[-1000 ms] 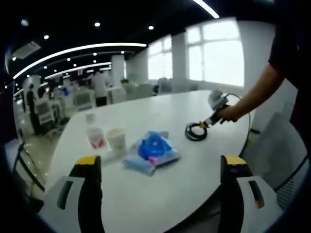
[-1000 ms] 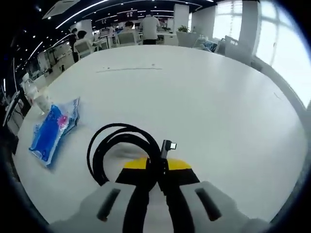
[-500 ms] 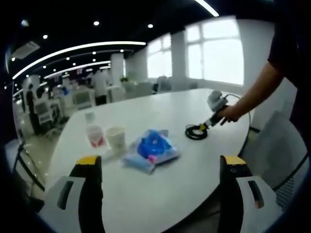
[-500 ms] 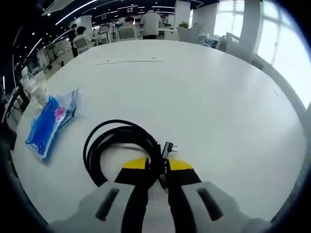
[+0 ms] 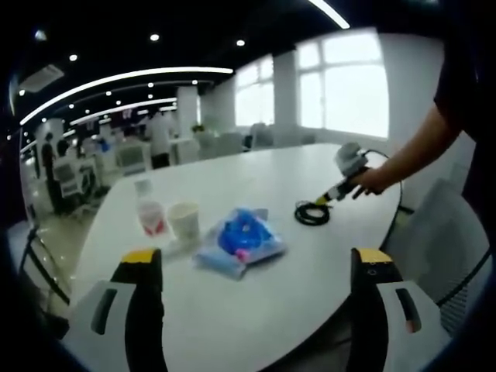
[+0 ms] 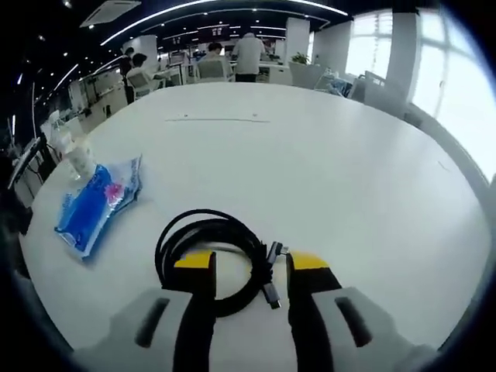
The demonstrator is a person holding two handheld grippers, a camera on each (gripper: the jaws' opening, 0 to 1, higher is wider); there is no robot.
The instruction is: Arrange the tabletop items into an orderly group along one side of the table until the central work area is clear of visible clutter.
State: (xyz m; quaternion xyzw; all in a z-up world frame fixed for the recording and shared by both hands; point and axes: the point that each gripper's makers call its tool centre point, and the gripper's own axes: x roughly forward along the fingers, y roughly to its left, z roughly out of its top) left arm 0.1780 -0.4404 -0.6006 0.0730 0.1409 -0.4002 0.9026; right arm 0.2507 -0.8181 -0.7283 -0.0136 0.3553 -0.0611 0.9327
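Note:
A coiled black cable (image 6: 186,236) lies on the white table (image 6: 333,155), its plug end between the spread yellow-tipped jaws of my right gripper (image 6: 252,263), which stands open. A blue plastic bag (image 6: 97,205) lies flat to the left of the coil. In the left gripper view my left gripper (image 5: 256,260) hovers open and holds nothing, low over the near table edge. Ahead of it lies the blue bag (image 5: 242,239), and beyond that the cable (image 5: 312,211) under the right gripper (image 5: 341,190), held by a person's hand (image 5: 372,180).
Two paper cups (image 5: 185,220) stand left of the bag, with a clear cup (image 5: 143,187) behind them. A grey chair (image 5: 442,232) stands at the table's right edge. Desks, chairs and people fill the office beyond the table's far side.
My right gripper's jaws have parted and let go of the cable, which now lies on the table. The right gripper view has drawn back slightly. The left gripper has held still.

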